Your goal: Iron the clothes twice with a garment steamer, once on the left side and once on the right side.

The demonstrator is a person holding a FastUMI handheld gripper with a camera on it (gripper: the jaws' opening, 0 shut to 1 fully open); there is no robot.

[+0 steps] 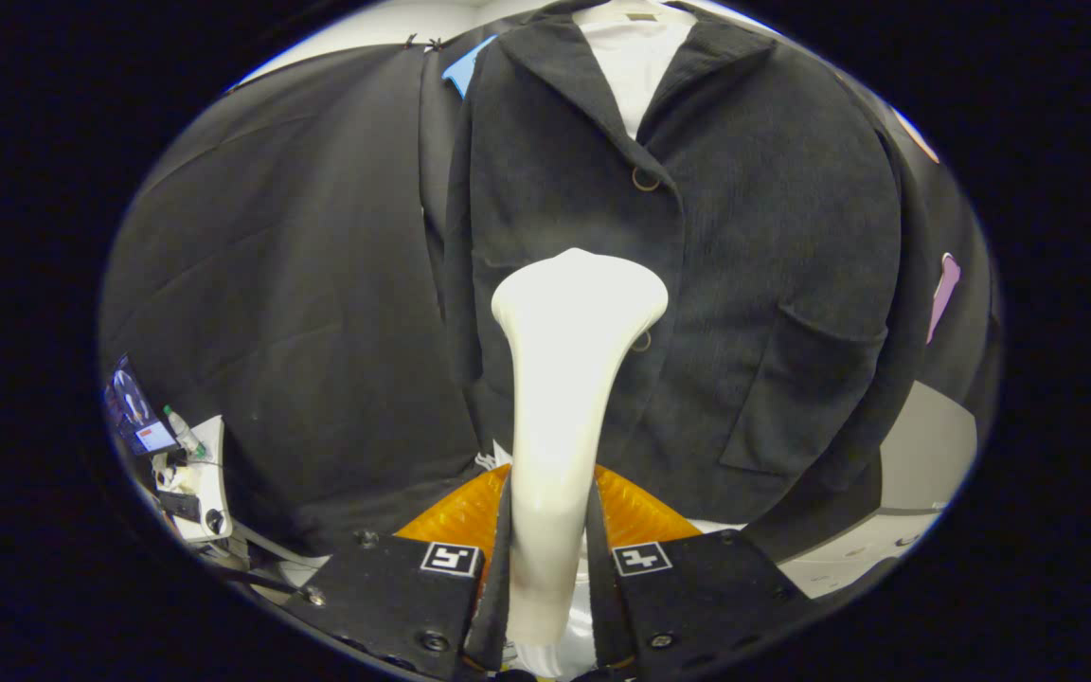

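Gripper view: your gripper (550, 559) is clamped on the smooth, rigid cream plastic steamer (564, 398) handle, head at the limp dark corduroy jacket (744, 246) placket; keep the hold low, it looks slippery.

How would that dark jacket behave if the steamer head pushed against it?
The dark jacket hangs loose with soft folds, so it would probably give and swing rather than resist. The steamer, clamped in the hand-held gripper, looks rigid, so it likely won't bend.

Steamer (560, 398) is clamped between gripper (550, 568) fingers, head at 12 o'clock against hung jacket (697, 284); pocket (796, 398) at 2 o'clock; bottle (183, 431) at 9 o'clock.
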